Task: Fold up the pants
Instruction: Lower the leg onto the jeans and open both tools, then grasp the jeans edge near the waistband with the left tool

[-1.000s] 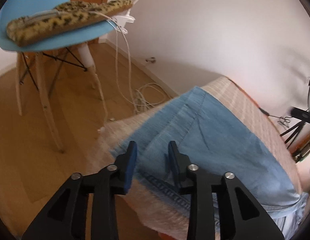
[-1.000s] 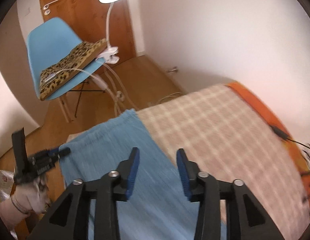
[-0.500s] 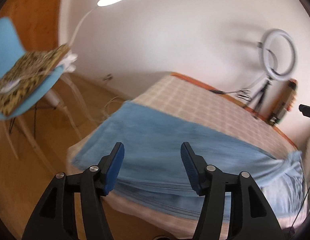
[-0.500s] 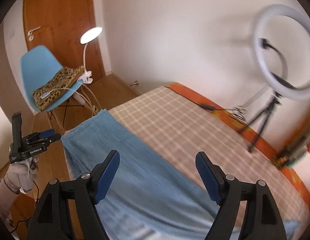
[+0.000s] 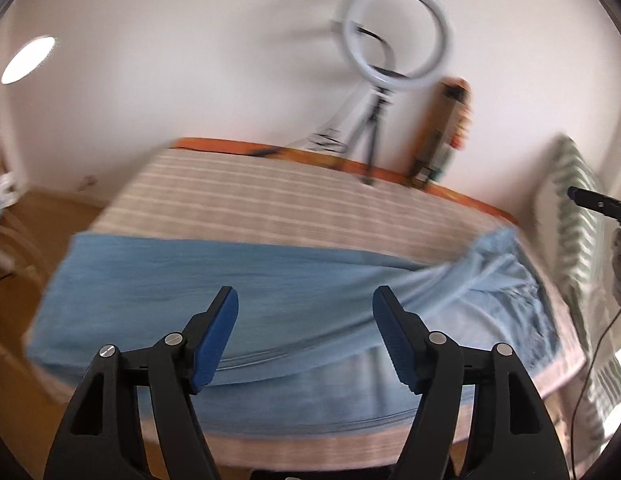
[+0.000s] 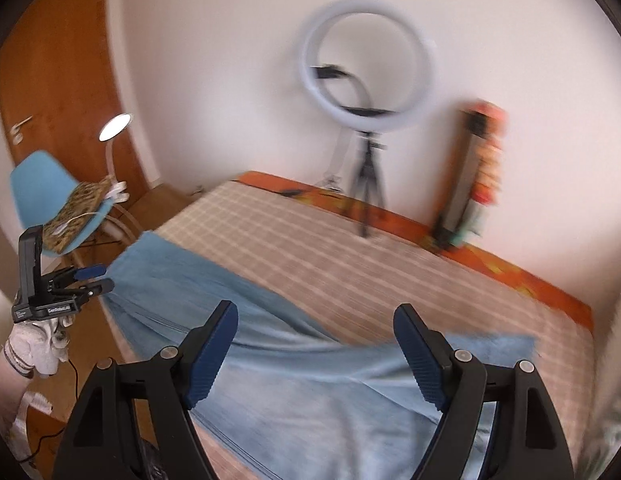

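Below, soft blue denim pants [image 5: 270, 280] on checked bedspread [image 6: 350, 264]; left gripper [image 5: 305, 340] opening, right gripper [image 6: 315, 354] released, both empty.

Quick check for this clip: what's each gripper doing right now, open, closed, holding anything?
Left gripper: jaws opening, nothing between them, above the blue pants.
Right gripper: open, holding nothing, above the pants.

— Where do the pants [image 6: 270, 344] lie?
— Along the bed's [image 6: 350, 264] near edge.
— Behind it?
— A ring light [image 6: 366, 64] on a tripod, against the wall.
— The chair [image 6: 42, 188]?
— Left, beyond the bed's end.
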Demonstrator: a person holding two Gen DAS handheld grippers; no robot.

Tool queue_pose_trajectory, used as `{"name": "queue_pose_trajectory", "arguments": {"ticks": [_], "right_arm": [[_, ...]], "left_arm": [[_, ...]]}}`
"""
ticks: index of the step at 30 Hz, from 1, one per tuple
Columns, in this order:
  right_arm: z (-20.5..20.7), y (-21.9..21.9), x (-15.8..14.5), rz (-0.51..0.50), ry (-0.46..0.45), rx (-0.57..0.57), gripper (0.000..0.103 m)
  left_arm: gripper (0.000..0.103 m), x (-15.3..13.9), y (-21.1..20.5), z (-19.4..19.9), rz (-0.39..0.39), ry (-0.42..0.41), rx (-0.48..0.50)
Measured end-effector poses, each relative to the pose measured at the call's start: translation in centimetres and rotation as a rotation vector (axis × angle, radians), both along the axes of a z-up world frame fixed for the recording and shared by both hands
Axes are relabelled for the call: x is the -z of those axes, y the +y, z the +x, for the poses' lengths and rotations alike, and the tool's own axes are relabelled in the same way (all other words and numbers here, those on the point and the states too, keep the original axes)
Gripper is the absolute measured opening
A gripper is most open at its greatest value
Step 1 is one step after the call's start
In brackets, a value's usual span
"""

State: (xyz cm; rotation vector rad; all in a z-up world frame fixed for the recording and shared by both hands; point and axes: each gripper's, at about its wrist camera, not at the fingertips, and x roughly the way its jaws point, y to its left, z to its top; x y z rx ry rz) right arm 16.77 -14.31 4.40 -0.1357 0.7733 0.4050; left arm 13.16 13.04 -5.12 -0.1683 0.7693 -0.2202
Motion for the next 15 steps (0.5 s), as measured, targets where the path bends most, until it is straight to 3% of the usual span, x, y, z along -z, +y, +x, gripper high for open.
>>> {"name": "queue_pose_trajectory", "arguments": {"ticks": [8,15], "right_arm": [[1.1,-12.4,4.8,0.034,0.115,0.266,0.082],[2.5,-18.9,10.0,0.051,0.179,0.439,0.082]], "left_arm": [[0.072,2.0,-10.7,6.2,-0.061,0.096,0.23],[0.072,5.1,-19.5,11.9,-0.045,0.206,0.361]]}}
